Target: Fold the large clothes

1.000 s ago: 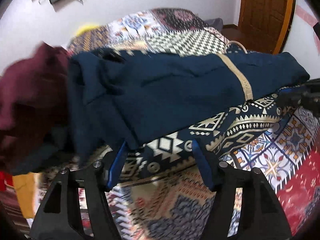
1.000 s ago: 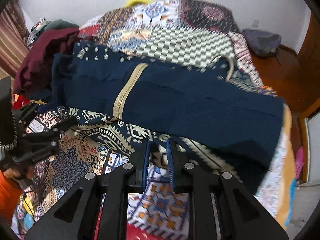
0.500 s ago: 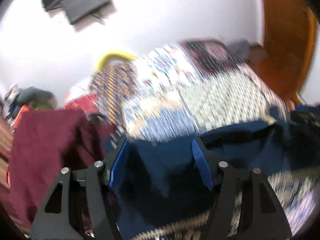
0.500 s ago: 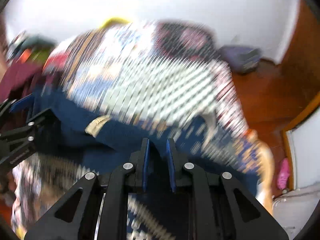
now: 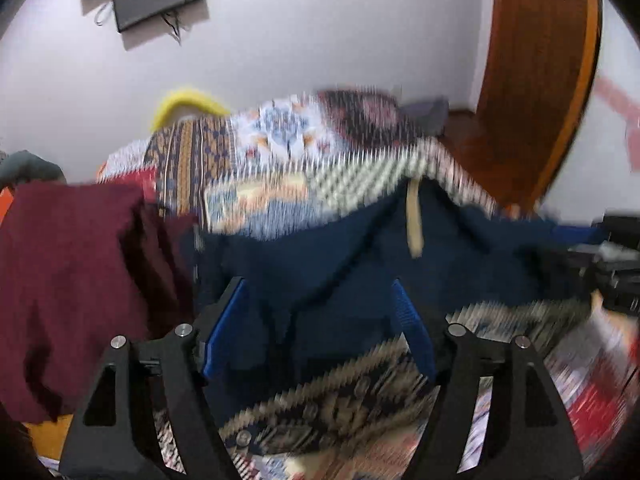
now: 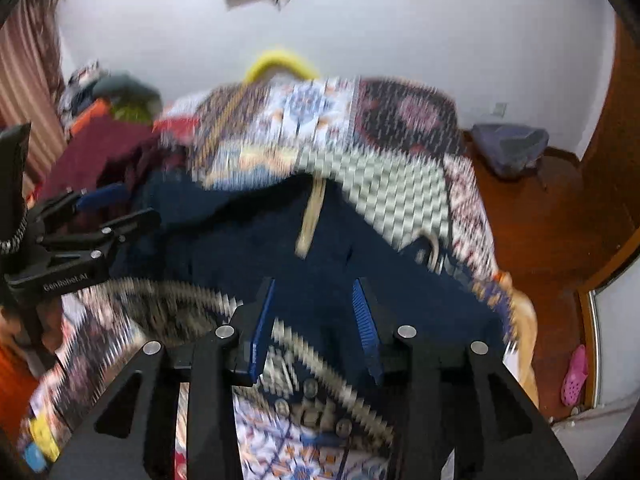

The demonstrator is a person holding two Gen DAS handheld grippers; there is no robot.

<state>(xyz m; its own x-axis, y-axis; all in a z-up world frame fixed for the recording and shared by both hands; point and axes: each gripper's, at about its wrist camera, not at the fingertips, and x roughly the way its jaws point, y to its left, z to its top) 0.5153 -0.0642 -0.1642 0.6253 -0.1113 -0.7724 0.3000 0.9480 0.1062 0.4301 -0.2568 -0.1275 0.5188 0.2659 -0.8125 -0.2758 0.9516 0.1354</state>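
Observation:
A navy garment (image 5: 340,264) (image 6: 400,280) with a tan stripe (image 5: 414,220) (image 6: 310,220) lies spread across the patterned bedspread (image 5: 280,148) (image 6: 360,172). Both views are motion-blurred. My left gripper (image 5: 316,292) hovers over the garment's left part, its jaws wide and still opening, with nothing pressed between the blue pads. My right gripper (image 6: 315,286) hangs over the garment's near edge, its jaws opening with nothing held. Each gripper shows in the other's view: the left gripper (image 6: 100,216) at the left edge, the right gripper (image 5: 616,264) at the right edge.
A maroon garment (image 5: 72,264) (image 6: 92,148) is heaped left of the navy one. A yellow curved thing (image 5: 188,100) sits at the bed's far end. On the wooden floor to the right are a grey bag (image 6: 508,148) and a pink slipper (image 6: 576,372). A wooden door (image 5: 536,80) stands at right.
Both grippers rose and the views swung up from the bed's near edge toward the garment and wall. The right jaws went from nearly shut to apart. The left jaws widened slightly.

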